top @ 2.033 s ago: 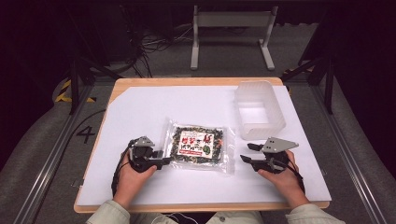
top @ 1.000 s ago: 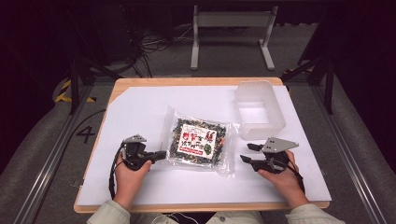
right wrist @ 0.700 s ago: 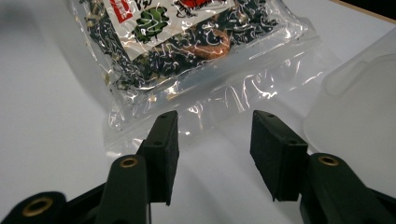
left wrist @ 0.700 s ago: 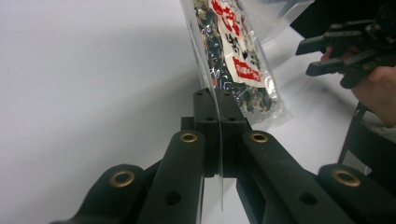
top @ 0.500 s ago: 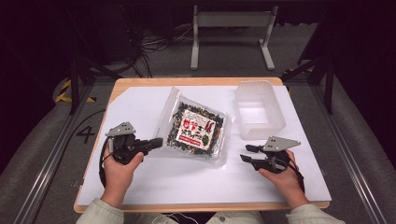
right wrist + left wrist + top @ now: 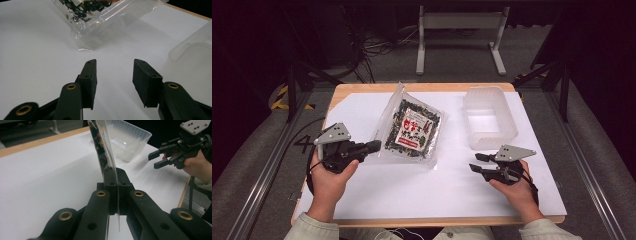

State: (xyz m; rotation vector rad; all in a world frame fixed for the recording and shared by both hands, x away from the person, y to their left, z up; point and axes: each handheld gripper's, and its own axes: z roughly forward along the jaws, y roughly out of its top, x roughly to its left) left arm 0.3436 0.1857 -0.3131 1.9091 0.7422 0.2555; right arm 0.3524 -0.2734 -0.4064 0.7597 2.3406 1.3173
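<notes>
So on the left side, the left gripper (image 6: pixel 373 146) had its jaws pinched tight on the clear edge of the seaweed snack bag (image 6: pixel 412 129). From the left gripper view you could see the plastic film sandwiched right between the two black pads, with the bag (image 6: pixel 103 150) standing up on edge above them. The person's left hand (image 6: pixel 329 172) was wrapped around the gripper body, near the left edge of the table (image 6: pixel 362 89).

The bag itself was sitting around the middle of the white table cover, a bit toward the back, tilted with its left side lifted and its lower right corner touching the surface.

Further right, at the back, there was a translucent plastic bin (image 6: pixel 489 117), just beside the bag but not touching it.

Then the right gripper (image 6: pixel 474 162) was in the person's right hand (image 6: pixel 517 192), low over the table in front of the bin, jaws spread apart with nothing between them, pointing toward the bag's corner (image 6: pixel 85 35).
</notes>
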